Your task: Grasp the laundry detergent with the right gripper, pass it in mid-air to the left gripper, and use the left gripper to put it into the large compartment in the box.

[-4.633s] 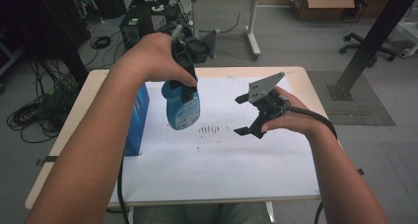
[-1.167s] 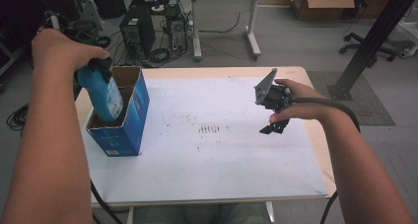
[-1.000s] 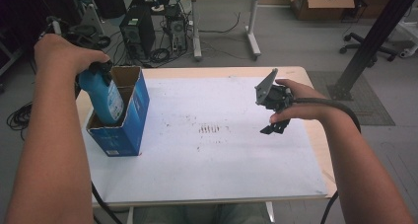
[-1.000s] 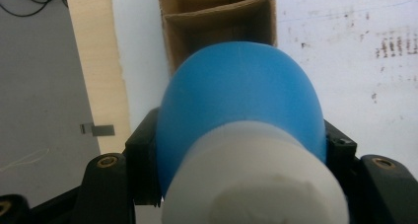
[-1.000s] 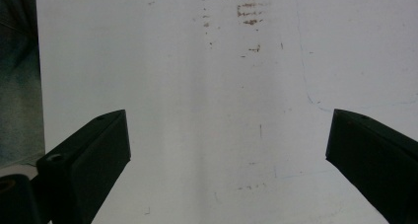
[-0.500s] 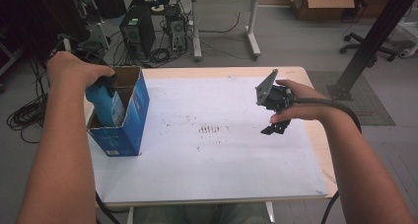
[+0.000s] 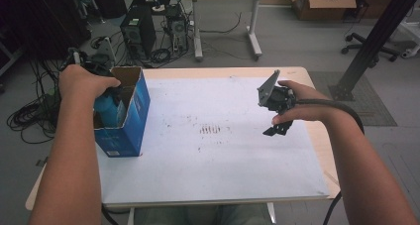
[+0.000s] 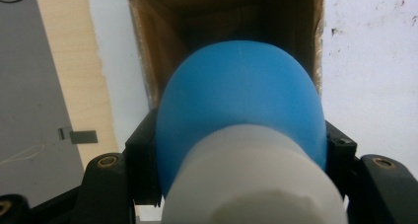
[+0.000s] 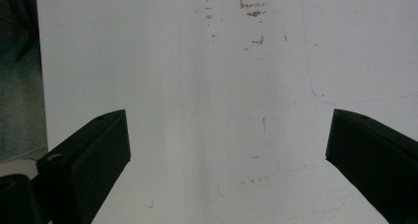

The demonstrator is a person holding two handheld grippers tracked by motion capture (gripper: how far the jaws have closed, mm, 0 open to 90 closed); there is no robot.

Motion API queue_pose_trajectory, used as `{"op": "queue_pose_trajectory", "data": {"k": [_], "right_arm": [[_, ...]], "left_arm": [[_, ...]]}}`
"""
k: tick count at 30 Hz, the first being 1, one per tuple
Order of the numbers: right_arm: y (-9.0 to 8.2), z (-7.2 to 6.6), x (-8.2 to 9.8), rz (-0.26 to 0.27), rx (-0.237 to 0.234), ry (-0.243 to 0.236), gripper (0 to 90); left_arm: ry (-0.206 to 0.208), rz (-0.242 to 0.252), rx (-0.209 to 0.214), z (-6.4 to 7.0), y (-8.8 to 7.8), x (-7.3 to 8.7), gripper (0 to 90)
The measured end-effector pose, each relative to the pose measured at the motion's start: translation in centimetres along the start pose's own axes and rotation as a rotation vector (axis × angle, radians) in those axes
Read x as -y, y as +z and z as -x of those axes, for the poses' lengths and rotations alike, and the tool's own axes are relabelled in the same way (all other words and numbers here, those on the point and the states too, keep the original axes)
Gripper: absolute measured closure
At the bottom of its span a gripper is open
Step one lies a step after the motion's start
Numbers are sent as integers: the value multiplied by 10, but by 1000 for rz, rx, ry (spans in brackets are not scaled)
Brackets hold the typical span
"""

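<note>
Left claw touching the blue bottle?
Touching. The left gripper view shows the left claw with both jaws pressed against the blue bottle.

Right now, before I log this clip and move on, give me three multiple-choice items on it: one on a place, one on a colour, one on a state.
1. Where is the blue bottle?
A. Lying on the white sheet
B. Going down into the open box
C. On the floor

2. What colour is the box's outside?
A. Blue
B. Red
C. Green

3. How do the jaws of the right gripper stand?
A. Shut on a cloth
B. Shut on the bottle
C. Open, with nothing between them

Key: 1 B, the left gripper holds the bottle at the box's mouth; 2 A, the high view shows blue sides; 3 C, bare white sheet shows between the jaws.
</note>
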State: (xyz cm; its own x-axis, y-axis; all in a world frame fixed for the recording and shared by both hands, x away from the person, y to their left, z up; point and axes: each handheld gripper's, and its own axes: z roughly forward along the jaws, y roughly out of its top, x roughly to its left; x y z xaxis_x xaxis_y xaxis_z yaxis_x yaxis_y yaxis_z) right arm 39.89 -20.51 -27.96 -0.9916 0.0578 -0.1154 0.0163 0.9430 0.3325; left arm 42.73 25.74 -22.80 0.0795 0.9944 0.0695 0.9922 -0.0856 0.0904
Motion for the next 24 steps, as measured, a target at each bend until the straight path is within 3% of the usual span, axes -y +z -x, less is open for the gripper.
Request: {"op": "queue_pose_trajectory", "data": {"k": [24], "right_arm": [[4,-1,-2,2,-4,-3,33]], "left_arm": [[2,-12,-1,-1,38,2,376]]}}
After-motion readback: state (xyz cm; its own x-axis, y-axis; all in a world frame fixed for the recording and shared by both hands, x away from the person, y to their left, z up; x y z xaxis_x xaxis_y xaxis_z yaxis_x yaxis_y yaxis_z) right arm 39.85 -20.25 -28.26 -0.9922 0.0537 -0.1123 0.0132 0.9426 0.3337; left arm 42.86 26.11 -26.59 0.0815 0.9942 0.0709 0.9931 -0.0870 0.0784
